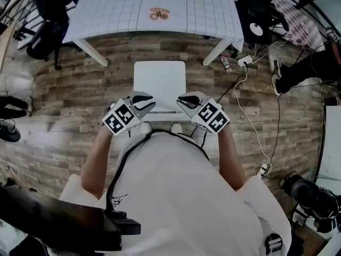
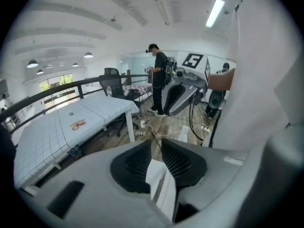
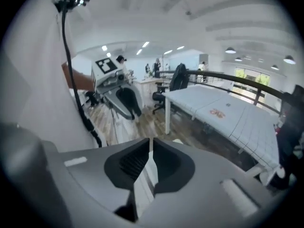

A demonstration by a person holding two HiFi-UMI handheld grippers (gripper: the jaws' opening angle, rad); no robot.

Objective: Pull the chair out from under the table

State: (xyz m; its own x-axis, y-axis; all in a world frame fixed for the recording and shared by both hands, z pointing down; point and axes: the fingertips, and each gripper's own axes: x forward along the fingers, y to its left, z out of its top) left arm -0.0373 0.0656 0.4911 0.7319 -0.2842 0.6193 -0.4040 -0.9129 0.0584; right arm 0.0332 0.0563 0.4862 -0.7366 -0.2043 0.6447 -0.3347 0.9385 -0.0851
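Looked down from the head view and found the white chair [image 1: 160, 81] on the wood floor between the table [image 1: 106, 15] and the person's body, seat just clear of the table's near edge rather than beneath it. Caught the left gripper [image 1: 146, 102] and the right gripper [image 1: 185, 101] at either end of the chair back [image 1: 164, 112], tips turned inward toward each other. Turned to the left gripper view: saw the left gripper [image 2: 156, 148] pinched onto a thin white edge, taken for the top of the chair back [image 2: 164, 189], jaws nearly together with only that edge between them, and the table [image 2: 57, 127] well off to the left. Turned to the right gripper view: found the right gripper [image 3: 150, 152] clamped likewise on the chair back [image 3: 142, 189], with the table [image 3: 228, 113] off to the right. Judged the pull to be in its last stretch or finished. Reckoned next on a short, even draw backward if wanting more room, then on parting both sets of jaws to let go without tipping the chair.
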